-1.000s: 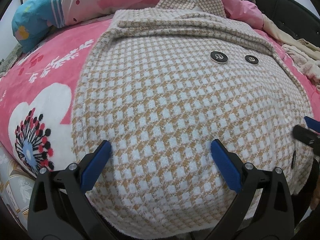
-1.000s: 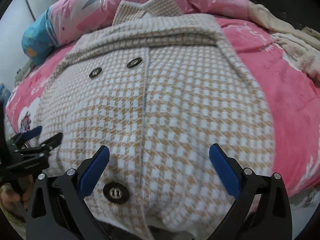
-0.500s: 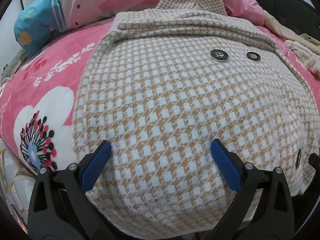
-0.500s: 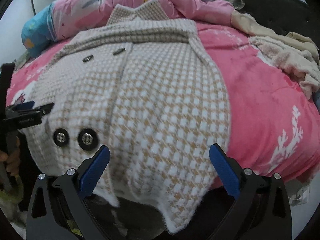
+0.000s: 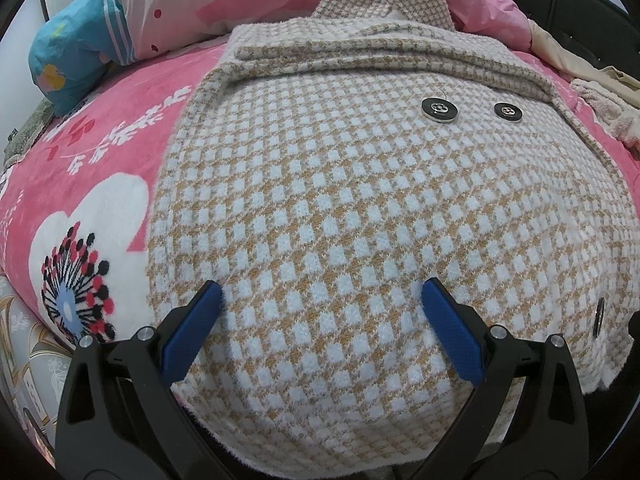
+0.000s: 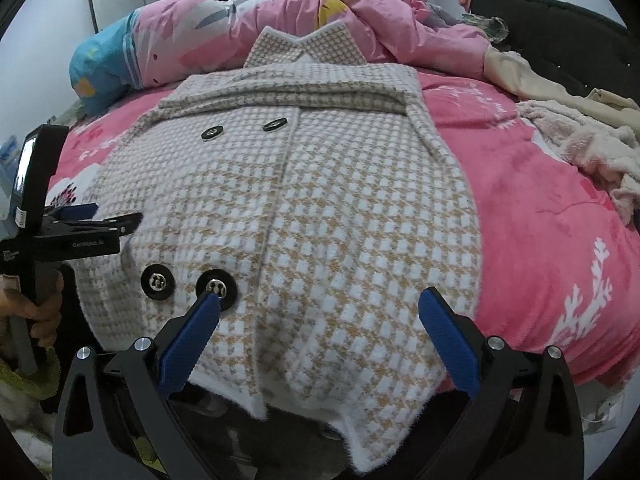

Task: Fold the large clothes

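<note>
Hem first: the near edge of the houndstooth coat hangs over the bed edge just under both my tools, and that is what the next fold turns on, as I judge it. The coat lies face up on the pink blanket, its long axis running from 6 o'clock at the hem to 12 o'clock at the collar, where it meets the heaped quilt.

From my right gripper, blue pads spread wide with nothing between them, the hem's right corner droops at about 5 o'clock, and a pair of black buttons sits at 10 o'clock, one touching the left pad in the picture. The front seam runs up toward 12.

My left gripper is equally wide and empty, hovering over the left panel; the coat's left side edge runs from 9 o'clock up to 11 against the blanket's flower print. In the right view it shows at 9 o'clock, close over the cloth.

Both arms sit about equally near the hem, left at its corner, right at its own. A fold toward 12 looks likeliest.
</note>
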`<state>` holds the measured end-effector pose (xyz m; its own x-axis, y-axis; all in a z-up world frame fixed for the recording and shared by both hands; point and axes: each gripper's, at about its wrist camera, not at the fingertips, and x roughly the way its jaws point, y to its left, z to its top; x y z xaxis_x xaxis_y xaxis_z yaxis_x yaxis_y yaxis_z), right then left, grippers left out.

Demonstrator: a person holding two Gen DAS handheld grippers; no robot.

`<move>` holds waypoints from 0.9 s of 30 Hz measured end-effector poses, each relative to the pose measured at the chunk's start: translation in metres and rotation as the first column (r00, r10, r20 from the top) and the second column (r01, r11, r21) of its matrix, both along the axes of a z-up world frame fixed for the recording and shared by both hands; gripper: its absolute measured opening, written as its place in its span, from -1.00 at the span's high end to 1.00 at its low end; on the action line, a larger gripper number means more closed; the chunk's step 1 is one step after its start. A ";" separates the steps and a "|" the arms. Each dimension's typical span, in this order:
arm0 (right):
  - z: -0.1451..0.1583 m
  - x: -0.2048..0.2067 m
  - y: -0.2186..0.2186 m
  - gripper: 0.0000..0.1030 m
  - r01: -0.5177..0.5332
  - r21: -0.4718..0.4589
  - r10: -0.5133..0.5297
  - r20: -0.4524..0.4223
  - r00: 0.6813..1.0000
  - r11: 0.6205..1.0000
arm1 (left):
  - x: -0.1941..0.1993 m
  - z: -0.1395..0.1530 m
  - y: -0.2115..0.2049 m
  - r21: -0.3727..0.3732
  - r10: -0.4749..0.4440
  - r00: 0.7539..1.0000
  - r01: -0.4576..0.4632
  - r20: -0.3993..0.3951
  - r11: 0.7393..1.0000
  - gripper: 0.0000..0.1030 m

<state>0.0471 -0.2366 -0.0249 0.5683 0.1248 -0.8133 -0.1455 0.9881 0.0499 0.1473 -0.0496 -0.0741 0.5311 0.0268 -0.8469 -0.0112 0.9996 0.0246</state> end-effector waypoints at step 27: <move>-0.024 0.009 -0.009 -0.23 0.039 -0.008 -0.040 -0.049 0.998 0.999 | 0.001 -0.001 0.002 0.003 -0.018 1.000 0.018 0.000 1.000 -0.88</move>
